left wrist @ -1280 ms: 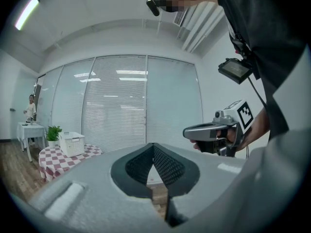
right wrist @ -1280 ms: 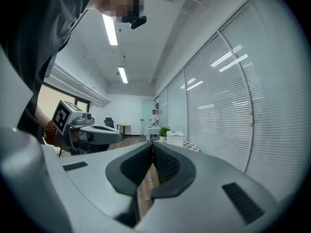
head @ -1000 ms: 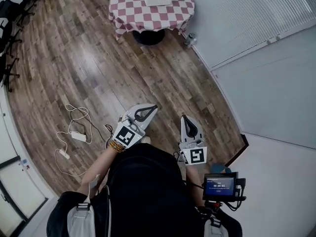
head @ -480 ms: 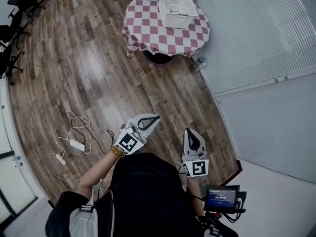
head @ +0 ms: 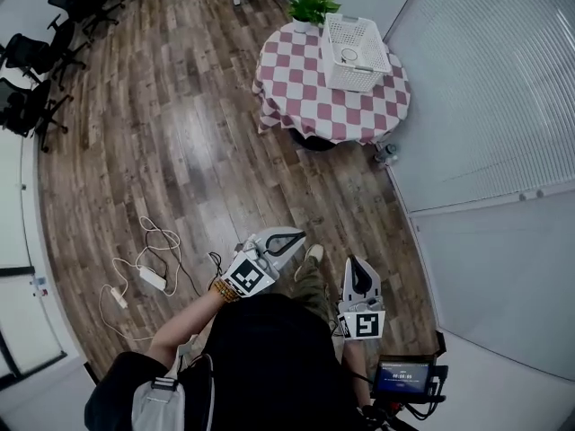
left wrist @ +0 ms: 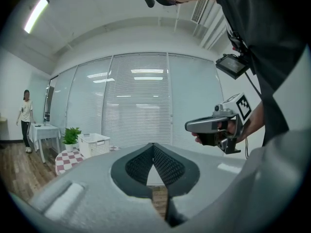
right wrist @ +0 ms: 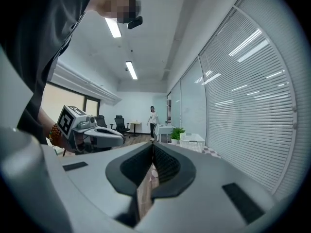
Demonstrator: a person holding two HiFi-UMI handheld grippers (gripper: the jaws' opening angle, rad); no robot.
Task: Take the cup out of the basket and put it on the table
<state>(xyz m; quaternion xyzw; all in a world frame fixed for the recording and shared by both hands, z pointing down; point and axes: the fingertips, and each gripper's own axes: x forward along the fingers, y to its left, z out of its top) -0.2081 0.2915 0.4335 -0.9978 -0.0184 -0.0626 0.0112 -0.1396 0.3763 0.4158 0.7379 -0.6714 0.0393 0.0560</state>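
Observation:
A white basket [head: 354,53] stands on the round table with a red-and-white checked cloth [head: 310,97], far ahead at the top of the head view. A pale cup [head: 349,56] shows inside the basket. The basket [left wrist: 94,144] also appears small in the left gripper view, and the basket [right wrist: 192,141] in the right gripper view. My left gripper [head: 295,237] is held close to my body, shut and empty. My right gripper [head: 359,268] is beside it, shut and empty. Both are far from the table.
A potted green plant [head: 312,8] sits at the table's far edge. White cables and a power strip [head: 151,277] lie on the wooden floor at my left. Black chairs [head: 36,57] stand at the far left. Blinds and a glass wall [head: 485,106] run along the right. A person [left wrist: 25,120] stands far off.
The table with the basket has moved down and rightward in the head view and looks nearer; the plant has come into view. Both grippers stay shut by my body.

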